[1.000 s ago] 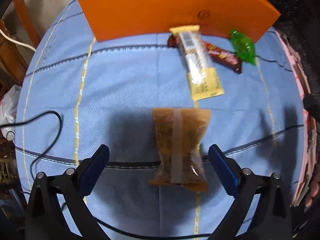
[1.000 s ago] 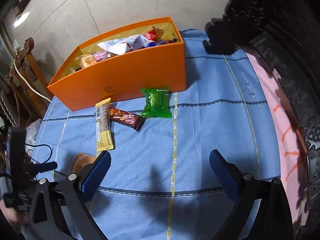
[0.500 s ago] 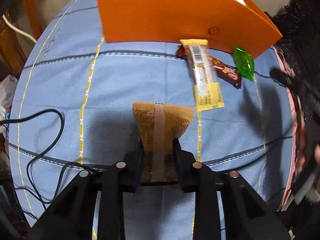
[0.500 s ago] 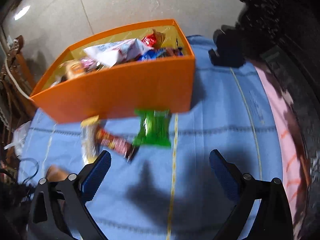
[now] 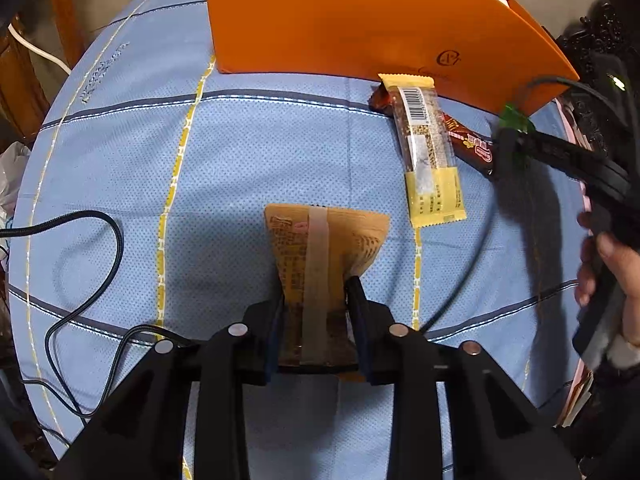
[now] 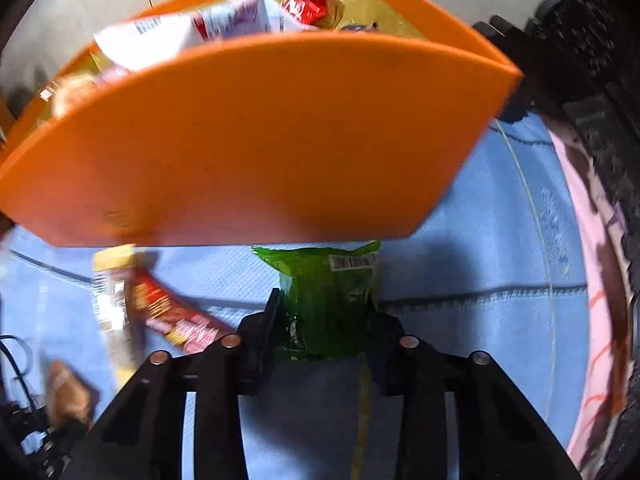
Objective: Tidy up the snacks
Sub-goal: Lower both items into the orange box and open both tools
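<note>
My left gripper (image 5: 316,300) is shut on a tan snack pouch (image 5: 324,244) over the blue cloth. A yellow cereal bar (image 5: 426,152) and a brown chocolate bar (image 5: 472,146) lie ahead to the right, before the orange box (image 5: 360,20). My right gripper (image 6: 325,312) is shut on a green snack packet (image 6: 328,292) right at the foot of the orange box (image 6: 260,144), which holds several snacks. The chocolate bar (image 6: 172,316) and cereal bar (image 6: 112,292) lie to its left. The right gripper also shows at the right edge of the left wrist view (image 5: 508,152).
A black cable (image 5: 100,280) loops over the blue cloth (image 5: 260,152) at the left. Dark carved wooden furniture (image 6: 592,40) stands at the right, with a pink cloth edge (image 6: 592,240) along the table. The tan pouch shows blurred at the lower left of the right wrist view (image 6: 66,392).
My left gripper closed on the tan pouch. My right gripper moved forward to the box and closed on the green packet.
</note>
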`<action>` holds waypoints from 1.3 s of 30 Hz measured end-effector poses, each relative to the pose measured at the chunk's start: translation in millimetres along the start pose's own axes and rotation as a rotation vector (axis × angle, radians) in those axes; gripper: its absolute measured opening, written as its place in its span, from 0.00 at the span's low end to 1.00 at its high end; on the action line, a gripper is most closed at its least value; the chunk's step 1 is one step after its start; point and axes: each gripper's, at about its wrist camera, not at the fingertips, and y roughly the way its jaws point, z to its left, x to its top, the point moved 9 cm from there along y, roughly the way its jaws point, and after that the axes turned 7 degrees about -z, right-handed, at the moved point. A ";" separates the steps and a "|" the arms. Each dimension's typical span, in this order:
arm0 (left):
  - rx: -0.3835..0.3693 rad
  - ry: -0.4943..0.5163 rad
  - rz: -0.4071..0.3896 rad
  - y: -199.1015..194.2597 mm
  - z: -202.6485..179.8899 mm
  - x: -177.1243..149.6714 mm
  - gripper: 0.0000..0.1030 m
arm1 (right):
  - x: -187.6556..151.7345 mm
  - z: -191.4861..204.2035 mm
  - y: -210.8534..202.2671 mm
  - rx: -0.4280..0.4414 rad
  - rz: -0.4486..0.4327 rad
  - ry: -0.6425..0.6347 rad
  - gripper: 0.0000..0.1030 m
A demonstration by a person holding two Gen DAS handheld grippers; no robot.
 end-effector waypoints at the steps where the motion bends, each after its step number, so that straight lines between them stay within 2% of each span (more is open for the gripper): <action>1: -0.005 -0.005 -0.002 -2.1 -0.3 0.4 0.27 | -3.4 -2.0 -12.5 0.015 -0.016 0.010 0.35; 8: -0.055 -0.015 -0.083 -33.5 0.7 19.0 0.26 | -26.6 -4.2 -75.2 0.126 -0.068 0.053 0.35; 13: -0.082 -0.005 -0.162 -67.8 -6.2 42.1 0.26 | -19.1 7.6 -109.7 0.175 -0.129 0.039 0.35; 16: -0.102 0.018 -0.216 -93.0 -14.1 63.9 0.26 | 1.0 11.5 -129.4 0.196 -0.179 0.030 0.35; 22: -0.127 0.062 -0.351 -142.5 -33.9 128.8 0.26 | 72.6 18.9 -158.5 0.200 -0.305 -0.001 0.36; 26: -0.118 0.072 -0.409 -154.2 -41.6 181.5 0.26 | 126.4 26.3 -157.1 0.184 -0.363 -0.013 0.36; 29: -0.108 0.053 -0.416 -149.8 -40.8 216.2 0.26 | 155.0 29.6 -142.2 0.179 -0.359 0.000 0.36; 32: -0.095 0.020 -0.406 -135.4 -37.3 242.1 0.26 | 169.5 33.0 -124.5 0.169 -0.345 0.001 0.36; 36: -0.079 -0.006 -0.382 -113.4 -33.2 260.4 0.26 | 179.7 34.5 -101.0 0.156 -0.316 0.008 0.37; 38: -0.063 -0.022 -0.376 -105.8 -31.1 263.0 0.29 | 182.1 36.2 -92.7 0.159 -0.295 0.002 0.45; 39: -0.049 -0.030 -0.379 -103.2 -27.9 263.2 0.36 | 182.7 36.3 -92.4 0.152 -0.296 0.004 0.53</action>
